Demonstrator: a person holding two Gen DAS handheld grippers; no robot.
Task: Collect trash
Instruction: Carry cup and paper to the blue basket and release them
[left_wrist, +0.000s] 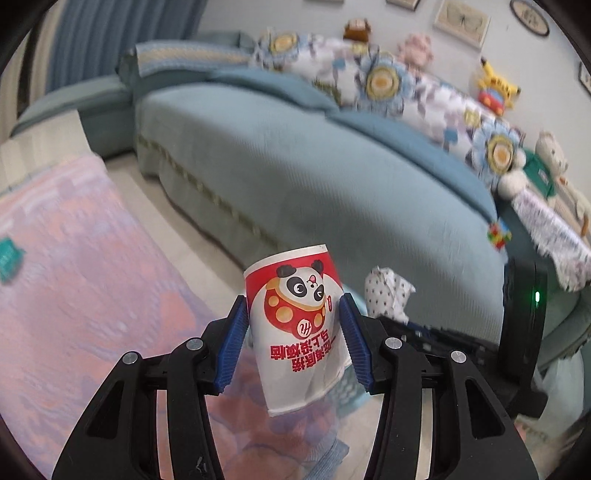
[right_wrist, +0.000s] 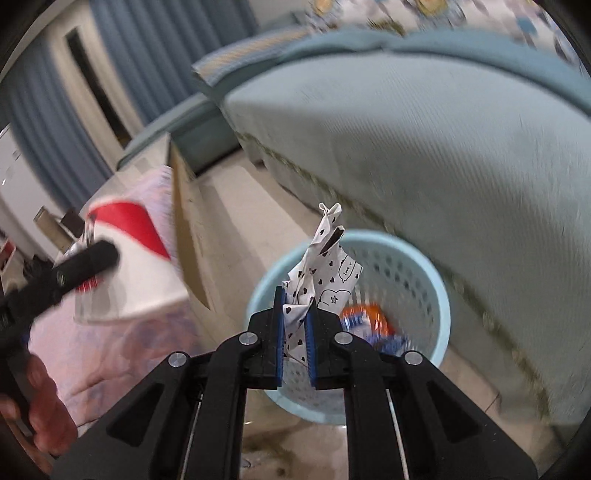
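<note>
My left gripper (left_wrist: 293, 314) is shut on a crumpled red-and-white paper cup (left_wrist: 295, 325) with a panda print, held in the air. The cup also shows at the left of the right wrist view (right_wrist: 125, 266). My right gripper (right_wrist: 295, 314) is shut on a crumpled white wrapper (right_wrist: 321, 269) with black hearts, held just above a light blue perforated trash basket (right_wrist: 436, 295). The wrapper also shows in the left wrist view (left_wrist: 388, 291). An orange and blue packet (right_wrist: 373, 325) lies inside the basket.
A large teal sofa (left_wrist: 332, 177) with patterned cushions and plush toys stands behind. A low table with a pink cloth (left_wrist: 85, 266) is at the left. The basket stands on the tiled floor (right_wrist: 258, 214) between table and sofa.
</note>
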